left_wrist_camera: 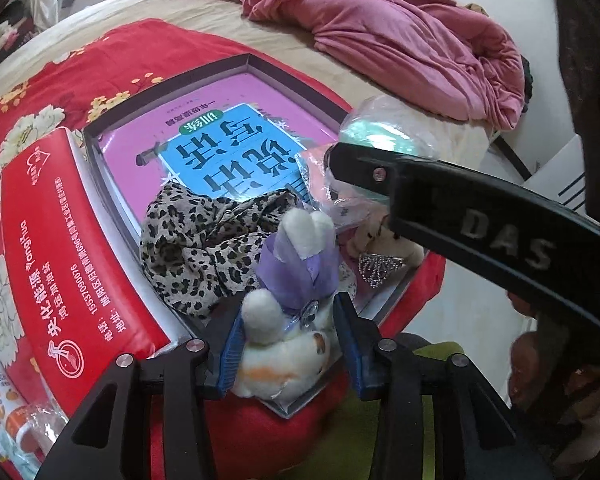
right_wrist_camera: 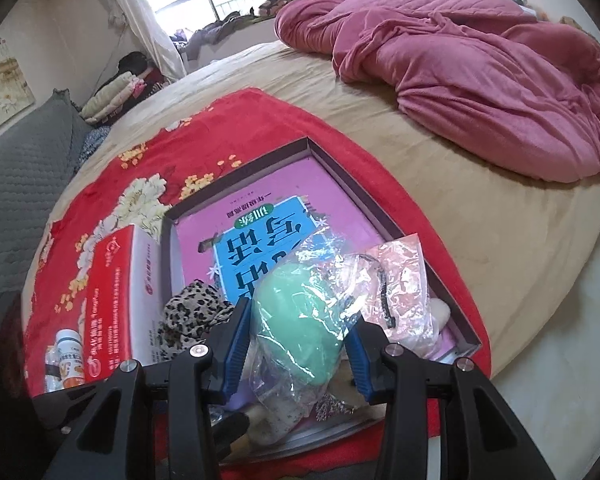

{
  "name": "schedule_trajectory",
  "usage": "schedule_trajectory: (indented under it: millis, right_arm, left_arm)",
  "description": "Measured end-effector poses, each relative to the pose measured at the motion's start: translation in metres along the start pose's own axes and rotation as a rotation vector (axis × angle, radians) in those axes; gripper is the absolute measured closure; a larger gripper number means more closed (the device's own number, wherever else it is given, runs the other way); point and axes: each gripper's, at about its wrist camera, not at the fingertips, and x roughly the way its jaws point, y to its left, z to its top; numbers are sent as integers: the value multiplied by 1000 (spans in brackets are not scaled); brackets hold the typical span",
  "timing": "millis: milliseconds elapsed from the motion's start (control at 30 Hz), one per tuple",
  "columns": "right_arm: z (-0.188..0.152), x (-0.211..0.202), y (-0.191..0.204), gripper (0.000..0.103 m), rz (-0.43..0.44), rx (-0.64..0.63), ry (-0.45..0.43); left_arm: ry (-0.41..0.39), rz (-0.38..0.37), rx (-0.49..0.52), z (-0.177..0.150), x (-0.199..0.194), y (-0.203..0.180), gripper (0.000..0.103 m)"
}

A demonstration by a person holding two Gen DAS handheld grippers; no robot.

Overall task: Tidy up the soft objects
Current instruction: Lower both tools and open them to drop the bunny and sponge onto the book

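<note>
The left tool (left_wrist_camera: 288, 344) pinches a white plush rabbit (left_wrist_camera: 288, 320) in a purple dress at the near corner of an open box (left_wrist_camera: 256, 62) on the bed. The right tool (right_wrist_camera: 298, 344) clamps a clear plastic bag (right_wrist_camera: 300, 320) holding one green soft item above that box. Inside lie one book (left_wrist_camera: 228, 148), one leopard-print cloth (left_wrist_camera: 204, 248) and one small plush, half hidden. One red carton (left_wrist_camera: 60, 248) sits just beside the box.
</note>
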Motion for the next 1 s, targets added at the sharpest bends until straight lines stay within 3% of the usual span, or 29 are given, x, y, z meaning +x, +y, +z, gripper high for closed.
schedule_trajectory:
  millis: [333,1000]
  right_arm:
    - [-5,34,6,58,-1,-74,104]
    - [-5,33,7,56,37,-81,95]
  left_arm:
    - [5,2,4,-3,0,2,63]
    - [-18,-5,-10,-8,-15,6,63]
